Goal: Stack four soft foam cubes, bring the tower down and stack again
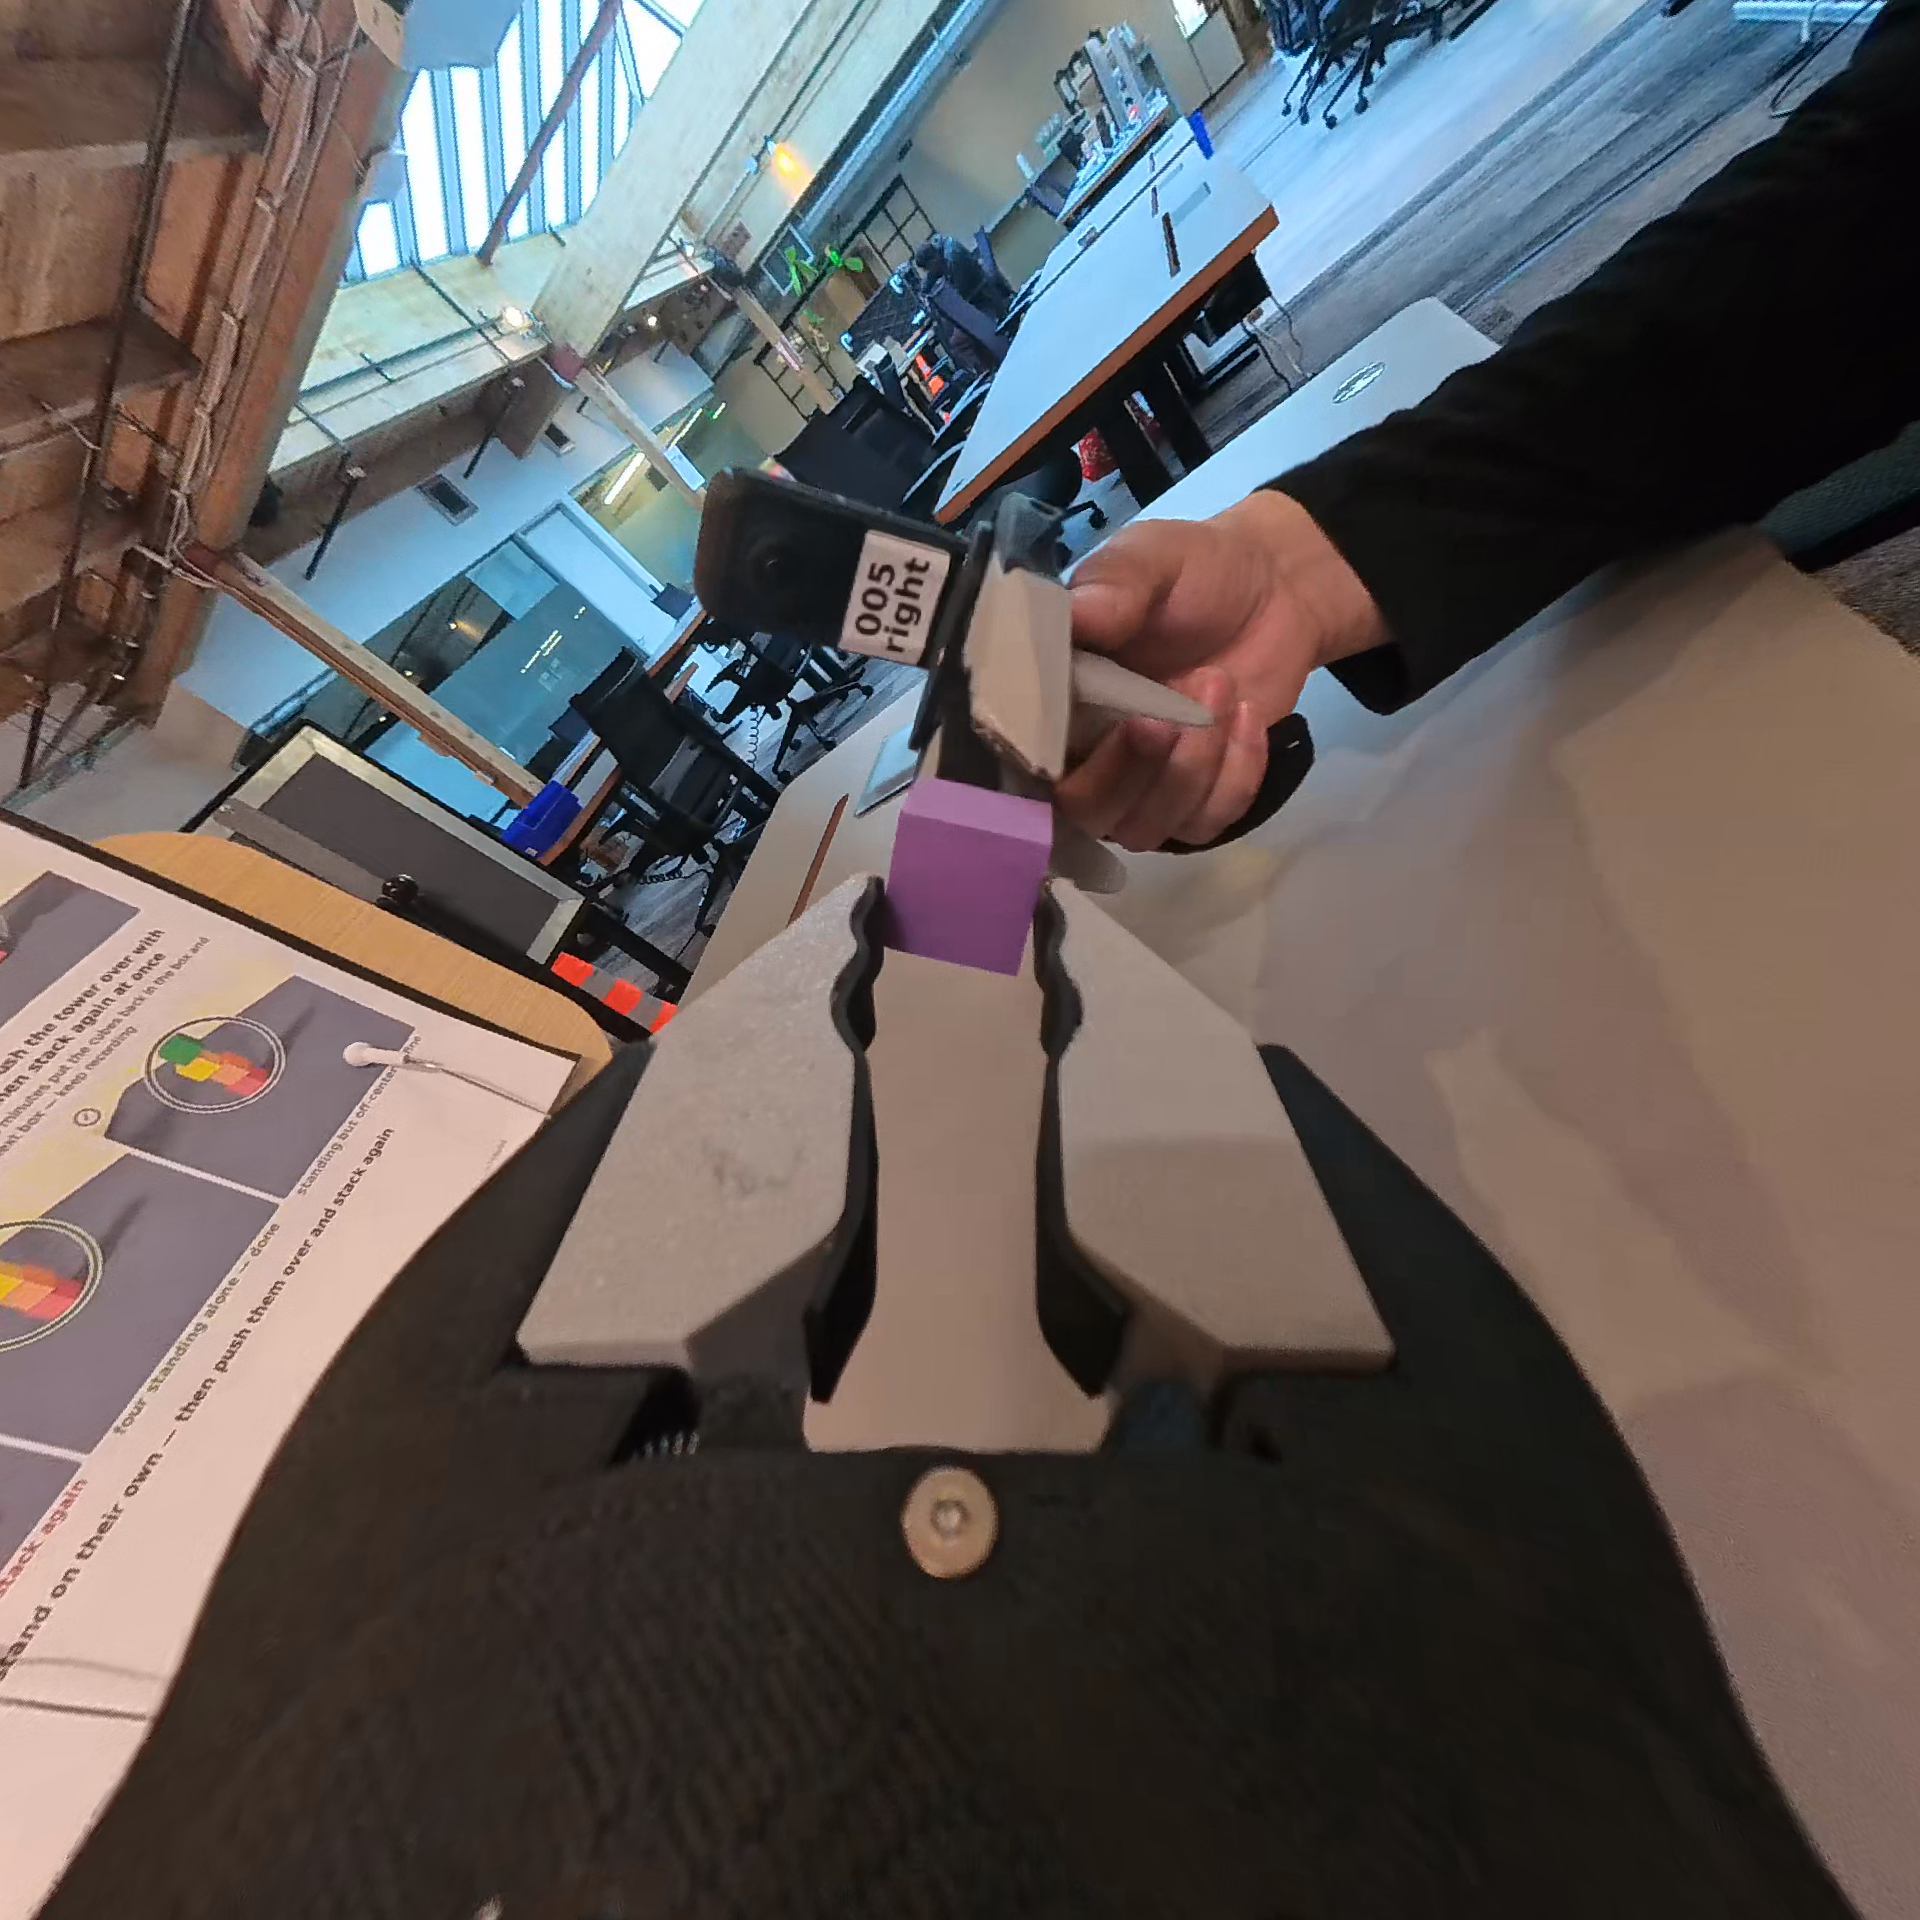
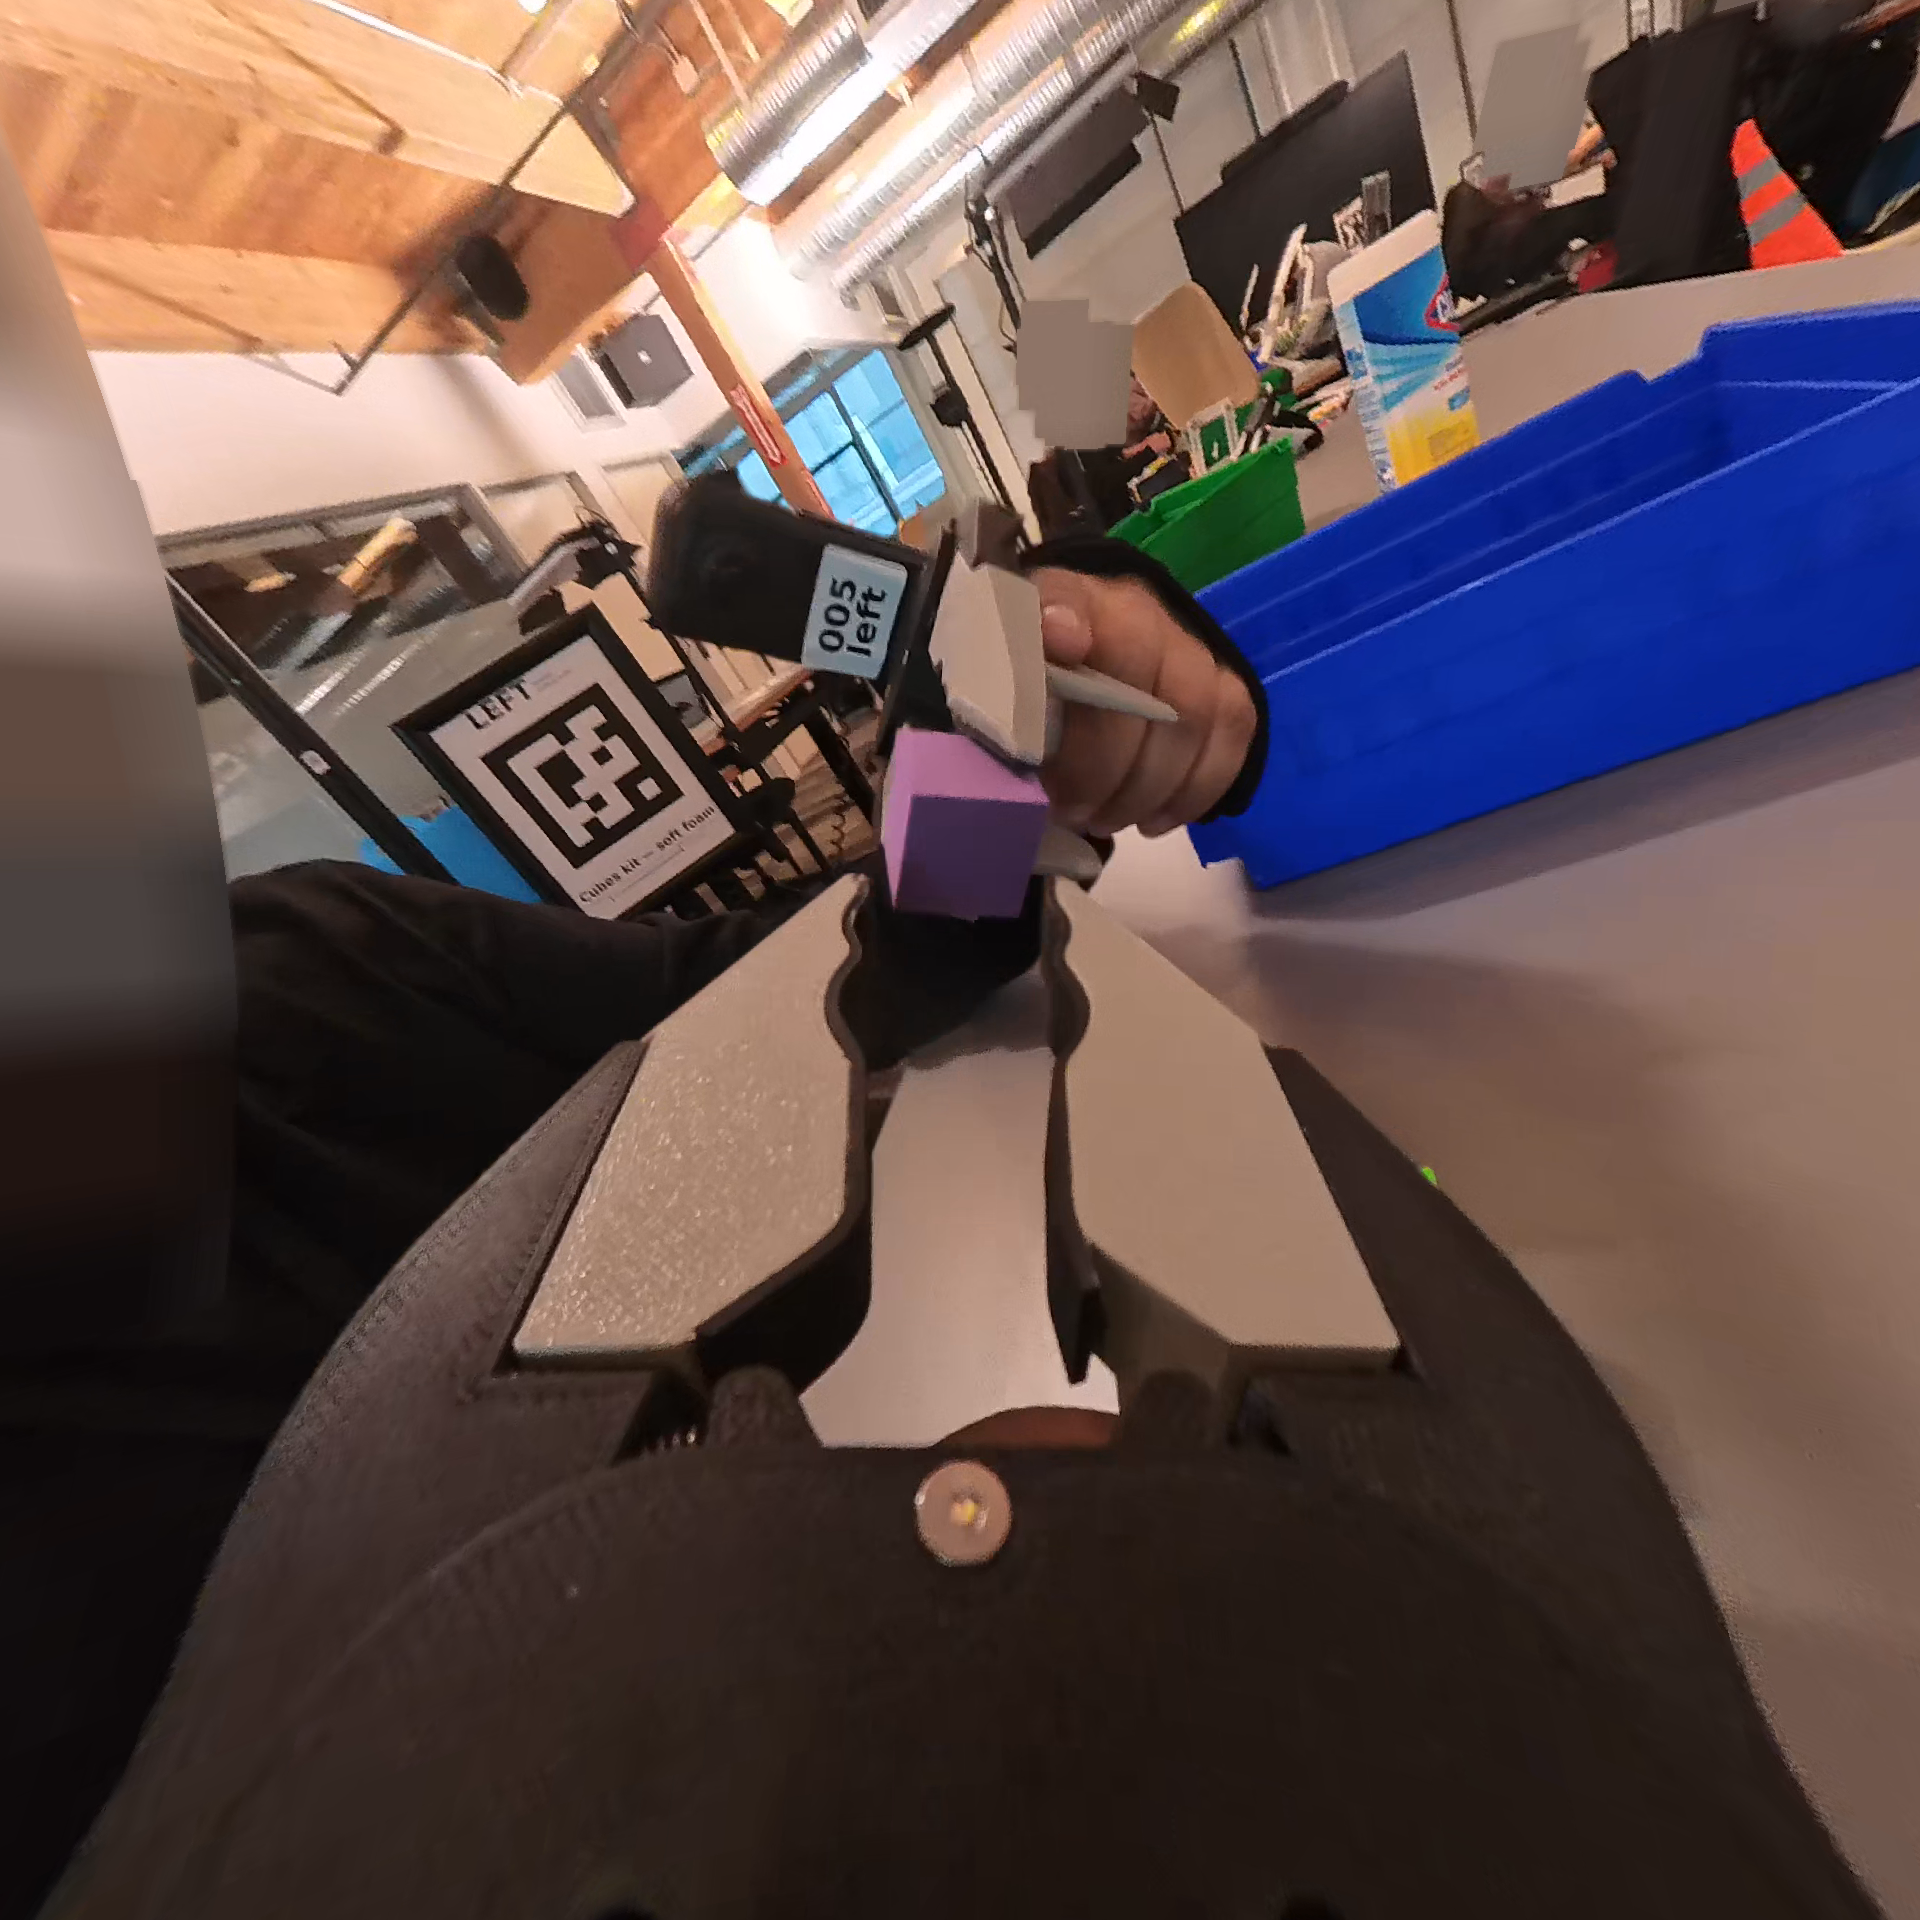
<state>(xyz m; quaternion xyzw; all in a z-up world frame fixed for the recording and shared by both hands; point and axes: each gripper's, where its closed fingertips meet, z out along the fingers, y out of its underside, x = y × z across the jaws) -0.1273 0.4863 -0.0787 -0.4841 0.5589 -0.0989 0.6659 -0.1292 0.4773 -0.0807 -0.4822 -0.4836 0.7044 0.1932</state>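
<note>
Cube: one purple foam cube, lifted clear of the table, held between the tips of two opposed hand-held grippers.
Left hand-held gripper: pinching the cube; both pads press its side faces at the fingertips.
Left view, cube position: at the very tips, most of the cube projecting beyond them toward the right hand-held gripper.
Right hand-held gripper, own view: jaws narrowly spread; the cube sits just past the tips, tilted; pad contact cannot be told.
Far side: the other unit's fingers meet the cube's top and lower edge.
Hands: one hand grips each unit.
Bin: blue bin on the table, right of the cube, well apart.
Sheet: instruction sheet at left.
</note>
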